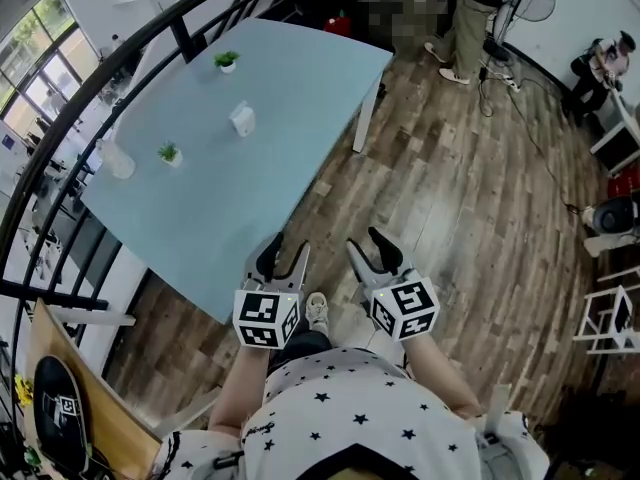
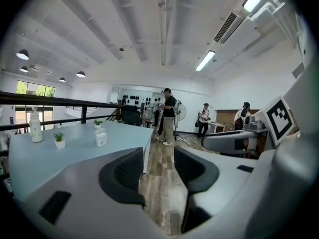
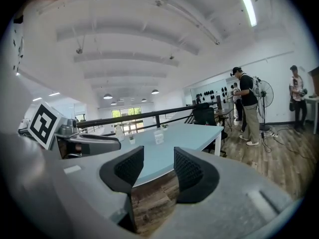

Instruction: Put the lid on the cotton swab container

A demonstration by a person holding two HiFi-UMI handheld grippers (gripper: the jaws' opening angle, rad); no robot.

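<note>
A small white cotton swab container stands near the middle of the light blue table, with its lid resting on or by it; too small to tell. It also shows in the left gripper view as the container and in the right gripper view as the container. My left gripper and right gripper are held side by side off the table's near corner, over the wooden floor. Both are open with nothing between the fingers, seen as the left gripper and the right gripper.
Two tiny potted plants and a clear bottle stand on the table. A black railing runs along its far side. People stand at the back; chairs and gear sit at the right on the floor.
</note>
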